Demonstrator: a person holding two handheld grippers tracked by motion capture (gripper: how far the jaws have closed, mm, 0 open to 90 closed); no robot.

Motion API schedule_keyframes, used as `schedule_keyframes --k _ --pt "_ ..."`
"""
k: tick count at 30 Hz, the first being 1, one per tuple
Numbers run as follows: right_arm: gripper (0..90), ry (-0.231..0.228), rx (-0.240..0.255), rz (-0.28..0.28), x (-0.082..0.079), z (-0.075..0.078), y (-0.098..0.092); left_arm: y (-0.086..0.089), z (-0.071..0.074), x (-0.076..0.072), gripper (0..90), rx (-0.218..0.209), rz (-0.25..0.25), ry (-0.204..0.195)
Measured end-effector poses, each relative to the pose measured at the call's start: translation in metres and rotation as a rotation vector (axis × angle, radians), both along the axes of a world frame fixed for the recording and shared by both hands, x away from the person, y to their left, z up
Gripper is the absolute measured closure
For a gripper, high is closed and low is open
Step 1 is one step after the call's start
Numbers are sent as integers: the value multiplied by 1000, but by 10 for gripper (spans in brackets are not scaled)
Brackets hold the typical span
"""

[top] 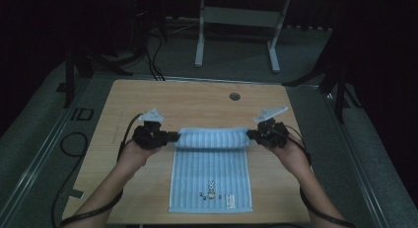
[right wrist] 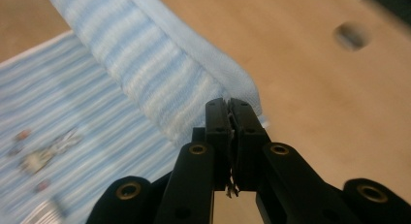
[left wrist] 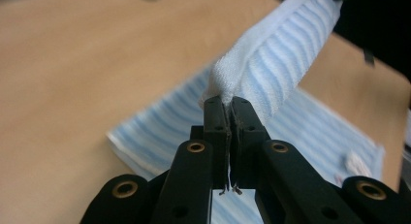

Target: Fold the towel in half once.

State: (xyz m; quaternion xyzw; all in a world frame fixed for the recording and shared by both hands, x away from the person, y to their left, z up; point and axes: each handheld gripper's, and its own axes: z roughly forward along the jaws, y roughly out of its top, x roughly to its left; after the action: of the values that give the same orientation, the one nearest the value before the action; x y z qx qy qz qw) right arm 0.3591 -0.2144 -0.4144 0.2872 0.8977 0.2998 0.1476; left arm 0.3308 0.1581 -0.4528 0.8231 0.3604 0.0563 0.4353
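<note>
High view: my left claw (top: 173,136) and right claw (top: 250,134) each clamp a far corner of the striped towel (top: 211,173), lifted over the desk (top: 197,102); fold seems halfway, near edge not yet met

tongs (left wrist: 230,107): black, brass rivets | grey three-cornered plates | black cables
</note>
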Motion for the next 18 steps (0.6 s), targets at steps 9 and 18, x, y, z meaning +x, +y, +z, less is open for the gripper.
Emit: schedule_keyframes --k 9,18 --pt "872 179 18 35 -28 -71 -6 -3 -62 -19 862 55 -8 144" --pt "872 230 13 7 -10 -89 -4 -4 -73 -10 862 39 13 183"
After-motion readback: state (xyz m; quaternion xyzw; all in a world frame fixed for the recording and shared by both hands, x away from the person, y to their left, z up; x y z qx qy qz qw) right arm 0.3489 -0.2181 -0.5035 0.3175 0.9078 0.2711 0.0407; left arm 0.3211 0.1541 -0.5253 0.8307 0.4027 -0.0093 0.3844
